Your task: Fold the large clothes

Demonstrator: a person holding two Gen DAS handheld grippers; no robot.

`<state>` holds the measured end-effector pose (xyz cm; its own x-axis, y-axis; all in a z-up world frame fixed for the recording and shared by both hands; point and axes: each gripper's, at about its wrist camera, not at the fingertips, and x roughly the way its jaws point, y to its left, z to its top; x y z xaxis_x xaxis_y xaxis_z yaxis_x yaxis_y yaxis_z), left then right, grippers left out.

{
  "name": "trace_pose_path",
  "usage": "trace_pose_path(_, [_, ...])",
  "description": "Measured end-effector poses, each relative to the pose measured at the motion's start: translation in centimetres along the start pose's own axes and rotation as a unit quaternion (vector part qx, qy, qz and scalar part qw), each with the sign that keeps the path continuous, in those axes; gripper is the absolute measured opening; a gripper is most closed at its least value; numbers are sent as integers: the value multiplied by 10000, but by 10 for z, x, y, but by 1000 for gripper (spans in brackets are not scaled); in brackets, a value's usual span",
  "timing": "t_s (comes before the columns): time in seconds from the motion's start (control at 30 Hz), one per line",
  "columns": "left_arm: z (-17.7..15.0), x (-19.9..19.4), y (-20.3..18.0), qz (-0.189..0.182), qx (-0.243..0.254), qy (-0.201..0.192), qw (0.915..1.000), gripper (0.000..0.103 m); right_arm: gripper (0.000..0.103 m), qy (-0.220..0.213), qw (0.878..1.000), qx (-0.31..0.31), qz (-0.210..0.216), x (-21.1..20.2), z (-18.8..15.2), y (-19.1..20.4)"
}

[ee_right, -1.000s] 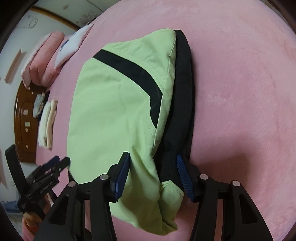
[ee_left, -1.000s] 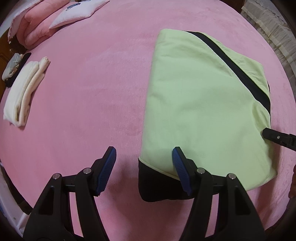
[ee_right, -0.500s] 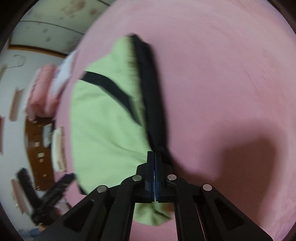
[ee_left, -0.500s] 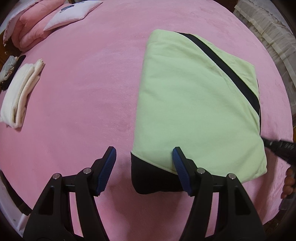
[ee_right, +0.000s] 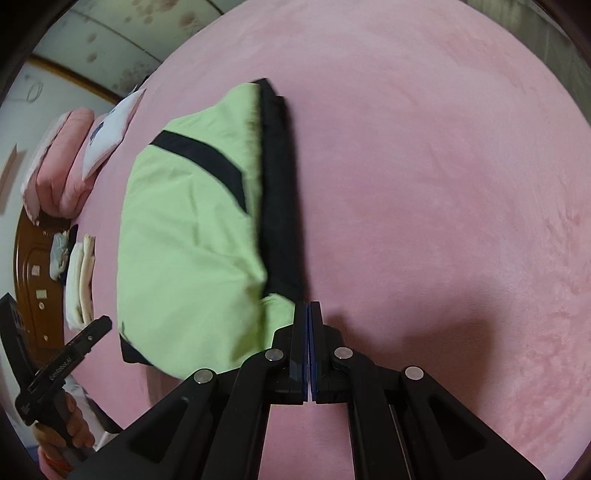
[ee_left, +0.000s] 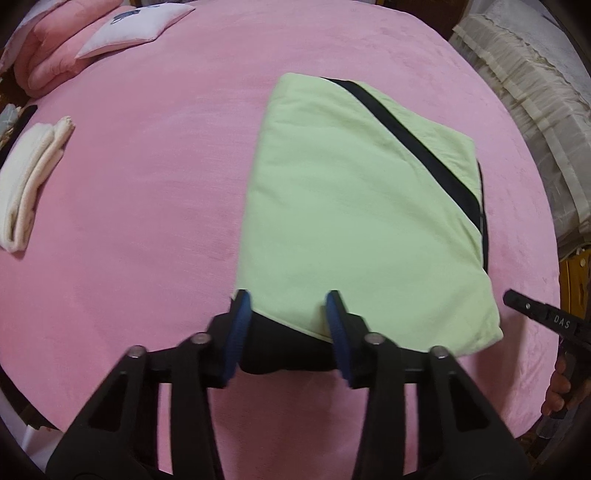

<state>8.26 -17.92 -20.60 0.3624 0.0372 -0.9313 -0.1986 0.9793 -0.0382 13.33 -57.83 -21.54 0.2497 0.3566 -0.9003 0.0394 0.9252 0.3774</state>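
Observation:
A folded lime-green garment with a black stripe and black underside (ee_left: 354, 214) lies on the pink bed; it also shows in the right wrist view (ee_right: 192, 236). My left gripper (ee_left: 290, 317) is partly open, its blue pads straddling the garment's near black corner without squeezing it. My right gripper (ee_right: 307, 314) is shut with nothing visibly between the pads, its tip just at the garment's near edge on the pink cover. The right gripper also shows at the right edge of the left wrist view (ee_left: 543, 317).
A folded cream cloth (ee_left: 29, 184) lies at the left of the bed. Pink bedding and a white pillow (ee_left: 133, 26) are at the far left. A beige frilled bed skirt (ee_left: 535, 92) runs along the right. A brown wooden door (ee_right: 33, 280) stands beyond the bed.
My left gripper moved forward onto the garment's near corner and narrowed its jaws. My right gripper went from open around the edge to shut and drew back slightly.

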Motion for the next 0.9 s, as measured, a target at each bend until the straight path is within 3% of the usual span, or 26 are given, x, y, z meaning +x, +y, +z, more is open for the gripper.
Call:
trace_pose_path(0.17, [-4,1,-10,-254,215,-140,9993,30,4,-444,9968,-467,481,-13,-2,40])
trace_pose_path(0.23, [-4,13,-13,-288,197,126,9993,30,13,-302,9944,-602,812,-2,-4,66])
trace_pose_path(0.3, [-6,26,-10,-326,37,356,9988,30,14,134,9914,-754,1065,18,-3,85])
trace_pose_path(0.43, [-15,39,-3,-333,37,291,9990,28,14,519,9886,-1195,761,46,-8,118])
trace_pose_path(0.53, [-20,47,4,-314,44,354,9989,17,14,647,9883,-1348,314,67,-16,115])
trace_pose_path(0.6, [-21,49,8,-375,31,385,9985,14,0,526,9918,-1141,224,68,-16,102])
trace_pose_path(0.77, [-26,44,25,-661,-376,359,9965,13,0,-138,9963,-609,-599,51,-4,74])
trace_pose_path(0.83, [-30,41,26,-681,-418,297,9964,13,0,-510,9962,-540,-462,37,3,74])
trace_pose_path(0.9, [-38,42,23,-682,-316,363,9965,13,0,-816,9936,-762,178,28,14,83])
